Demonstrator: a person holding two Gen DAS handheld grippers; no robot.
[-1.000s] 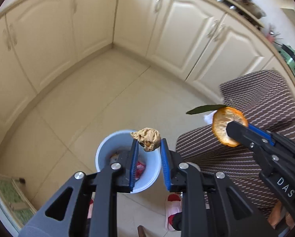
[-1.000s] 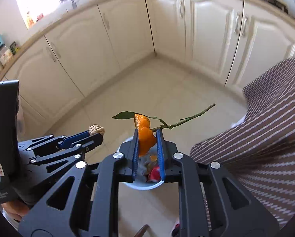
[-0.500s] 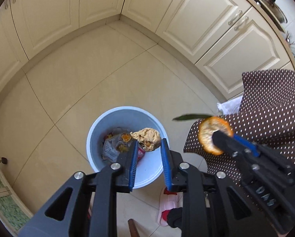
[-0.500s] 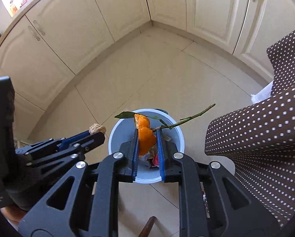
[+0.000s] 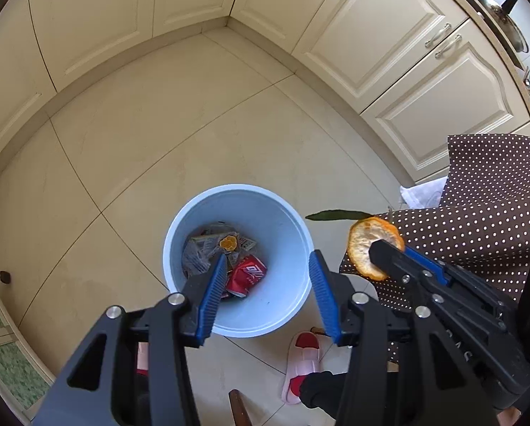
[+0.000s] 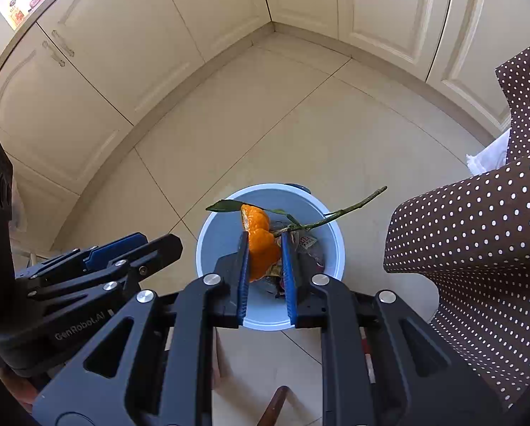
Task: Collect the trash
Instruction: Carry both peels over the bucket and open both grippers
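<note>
My left gripper (image 5: 268, 266) has just been opening, fingers apart with nothing between them, above the blue bin (image 5: 293, 227) (trash inside). My right gripper (image 6: 263, 248) stays clamped on the orange peel (image 6: 259, 245).

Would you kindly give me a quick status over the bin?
Left gripper jaws just opened, empty, above blue bin. Right gripper shut on orange peel, twig attached. Nothing blocking the bin mouth.

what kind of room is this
Most likely a home kitchen: cream cabinet doors run along two walls, a lidded pot sits on the counter above them, and a blue trash bin stands on the tiled floor.
</note>
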